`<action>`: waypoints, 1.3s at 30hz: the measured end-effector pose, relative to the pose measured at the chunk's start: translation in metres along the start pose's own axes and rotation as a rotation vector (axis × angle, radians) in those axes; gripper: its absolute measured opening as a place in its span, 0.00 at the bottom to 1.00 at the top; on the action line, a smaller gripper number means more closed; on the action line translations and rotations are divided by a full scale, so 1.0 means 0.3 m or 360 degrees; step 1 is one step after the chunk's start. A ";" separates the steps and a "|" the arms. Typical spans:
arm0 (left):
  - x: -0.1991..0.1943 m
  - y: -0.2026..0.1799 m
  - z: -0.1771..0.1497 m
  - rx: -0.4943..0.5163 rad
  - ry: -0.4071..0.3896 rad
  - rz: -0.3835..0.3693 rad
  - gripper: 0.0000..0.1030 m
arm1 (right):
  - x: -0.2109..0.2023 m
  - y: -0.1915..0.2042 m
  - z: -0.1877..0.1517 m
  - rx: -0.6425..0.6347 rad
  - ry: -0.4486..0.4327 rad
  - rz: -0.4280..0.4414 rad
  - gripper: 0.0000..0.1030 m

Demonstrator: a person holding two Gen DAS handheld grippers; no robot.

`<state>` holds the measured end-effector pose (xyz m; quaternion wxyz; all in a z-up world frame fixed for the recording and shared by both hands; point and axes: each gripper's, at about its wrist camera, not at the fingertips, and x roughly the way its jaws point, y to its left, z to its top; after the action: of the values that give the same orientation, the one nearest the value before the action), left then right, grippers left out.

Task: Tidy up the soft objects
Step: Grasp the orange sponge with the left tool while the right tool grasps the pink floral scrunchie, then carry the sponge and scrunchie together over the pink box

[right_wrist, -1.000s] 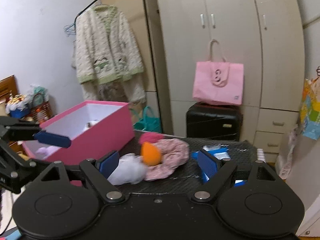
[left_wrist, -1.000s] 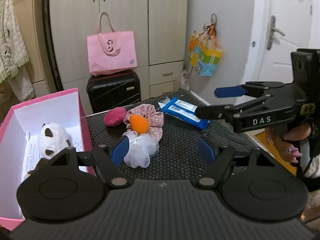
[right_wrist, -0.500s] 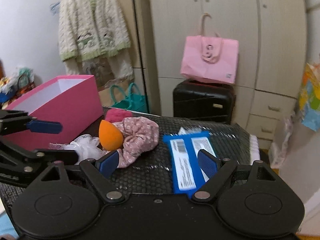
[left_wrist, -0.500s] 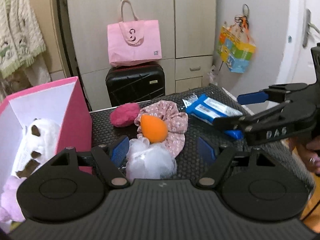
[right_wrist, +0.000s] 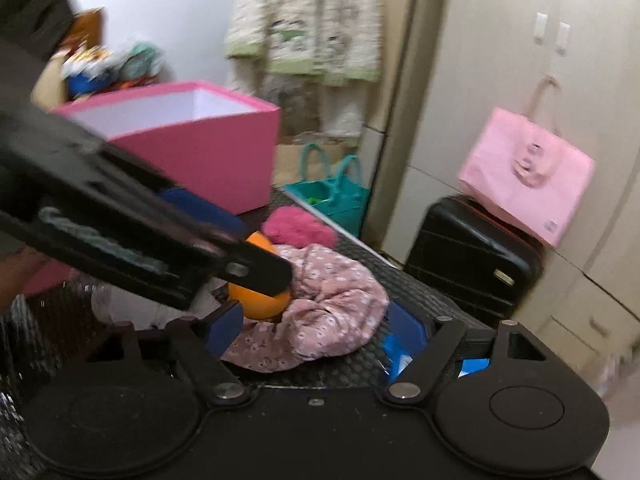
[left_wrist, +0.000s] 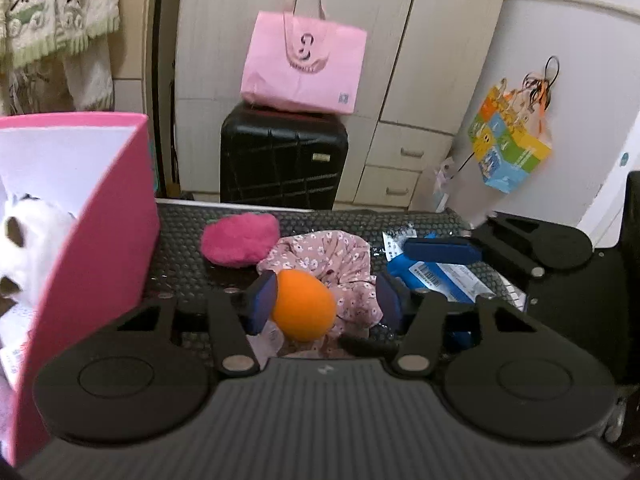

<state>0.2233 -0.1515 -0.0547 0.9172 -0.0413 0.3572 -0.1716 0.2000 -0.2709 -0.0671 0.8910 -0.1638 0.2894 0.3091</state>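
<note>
on the black mat (left_wrist: 180, 236), one orange sponge (left_wrist: 304, 306) sits between the closing left gripper (left_wrist: 325, 300), not yet clamped.

The left gripper (left_wrist: 324, 302) came down from above the white mesh puff to the orange sponge (left_wrist: 305, 305), its jaws closing around it. The right gripper (right_wrist: 320, 326) swung in beside the sponge, closing slightly.

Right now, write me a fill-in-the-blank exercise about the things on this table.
1. The orange sponge lies between the fingers of the ____ gripper.
2. The sponge rests on a pink ____ scrunchie.
3. The toy panda sits inside the ____ box.
4. The pink tote bag stands on a black ____.

Missing words: left; flowered; pink; suitcase
</note>
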 end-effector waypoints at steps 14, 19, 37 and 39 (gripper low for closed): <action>0.089 0.027 -0.035 -0.0035 0.0097 0.0134 0.46 | 0.134 -0.051 -0.027 0.0050 0.0151 0.0195 0.91; 0.065 -0.006 -0.046 0.0093 0.0051 0.0136 0.43 | 0.110 -0.030 -0.029 0.0098 0.0138 0.0215 0.61; -0.119 0.027 -0.057 -0.0050 -0.0097 -0.0284 0.42 | -0.088 0.068 -0.036 0.0278 0.0046 -0.0140 0.32; -0.138 0.036 -0.058 -0.0079 -0.0108 -0.0323 0.42 | -0.097 0.073 -0.038 0.0300 0.0080 -0.0196 0.30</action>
<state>0.1862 -0.1263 -0.0431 0.9053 -0.1057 0.3241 -0.2533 0.1623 -0.2730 -0.0604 0.9122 -0.1046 0.3289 0.2210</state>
